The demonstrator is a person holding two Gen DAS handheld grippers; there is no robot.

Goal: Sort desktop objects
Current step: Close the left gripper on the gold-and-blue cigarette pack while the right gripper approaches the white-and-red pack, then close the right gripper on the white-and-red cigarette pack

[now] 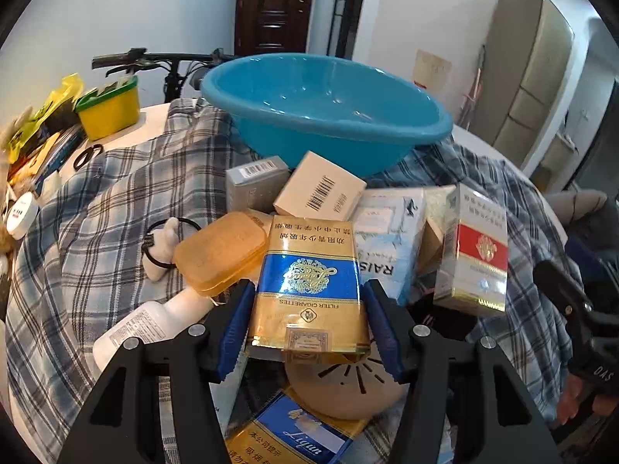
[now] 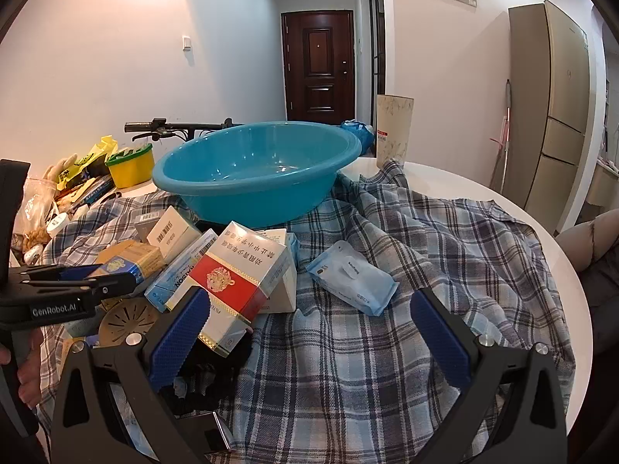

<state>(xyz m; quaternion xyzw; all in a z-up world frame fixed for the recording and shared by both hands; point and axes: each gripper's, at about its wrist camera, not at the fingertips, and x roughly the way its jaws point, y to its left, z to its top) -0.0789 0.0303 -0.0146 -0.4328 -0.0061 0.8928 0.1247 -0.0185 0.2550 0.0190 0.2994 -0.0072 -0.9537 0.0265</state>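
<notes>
Two grippers are in view, one in each of your hands. On the far left of the table you see a yellow tub (image 1: 110, 110) with a green rim, and near it a pile of small packets. A plaid cloth (image 1: 96, 212) covers most of the table. On the cloth, left of the heap, a white bottle (image 1: 154, 324) lies on its side, and an amber case (image 1: 220, 251) rests just beside it.

Your left gripper (image 1: 305, 328) is clamped on a gold pack (image 1: 307, 286) with a blue band; both blue pads press on its sides, near its lower end. Under this pack lie a tan round disc (image 1: 348, 390) and a second blue and gold pack (image 1: 294, 437). Behind it a beige box (image 1: 321, 189) with a barcode leans on a grey box (image 1: 255, 183). The blue basin (image 1: 329, 112) stands behind the heap, on the cloth, and nothing is visible inside it.

To the right, a red pack (image 2: 232, 282) stands tilted, leaning on a white and blue box (image 2: 182, 270). Your right gripper (image 2: 309, 336) has its fingers wide apart, with nothing between them; the left finger (image 2: 178, 336) is just beside the red pack. A wipes packet (image 2: 352, 278) lies alone on the cloth, farther right.
</notes>
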